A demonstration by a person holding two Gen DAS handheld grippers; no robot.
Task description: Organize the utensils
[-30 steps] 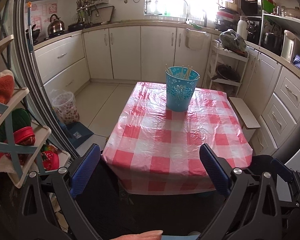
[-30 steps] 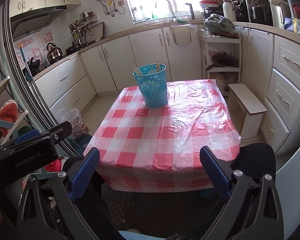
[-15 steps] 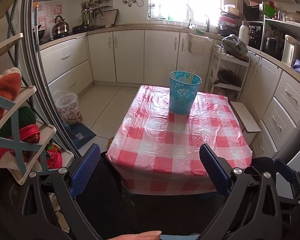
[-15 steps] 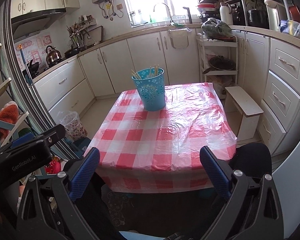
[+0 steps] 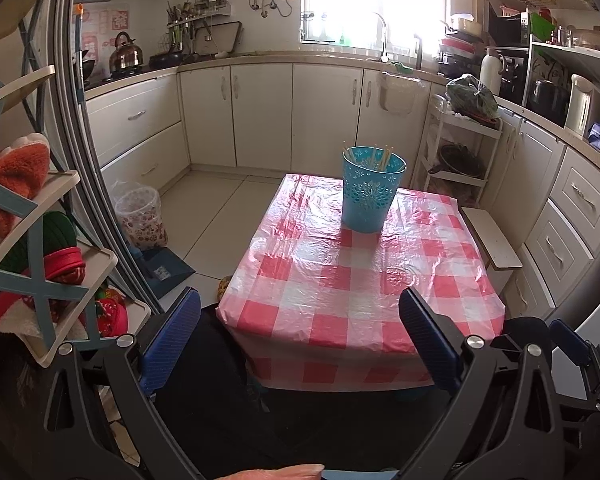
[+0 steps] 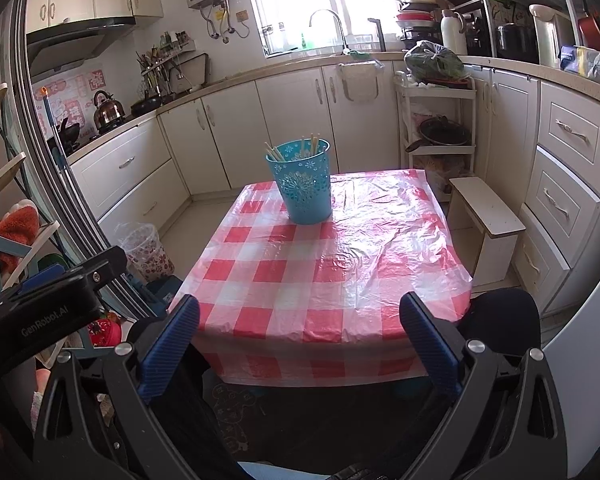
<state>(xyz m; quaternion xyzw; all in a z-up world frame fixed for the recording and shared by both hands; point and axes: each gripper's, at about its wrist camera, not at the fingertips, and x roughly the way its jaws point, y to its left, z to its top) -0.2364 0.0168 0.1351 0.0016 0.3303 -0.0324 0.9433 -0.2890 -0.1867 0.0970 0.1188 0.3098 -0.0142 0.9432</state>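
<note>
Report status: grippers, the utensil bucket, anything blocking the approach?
Left gripper open, empty, short of the table. Right gripper open, empty. Blue bucket upright at the table's far end, chopsticks standing inside. Checked tablecloth bare between; nothing in the way.

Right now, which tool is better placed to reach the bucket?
Slight edge: right. Both the left tool and right tool are open and short of the table; the bucket sits nearer centre in its view.

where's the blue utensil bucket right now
The blue utensil bucket stands upright at the far end of the checked tablecloth, chopsticks poking out; in the right wrist view it sits toward the far left corner.
</note>
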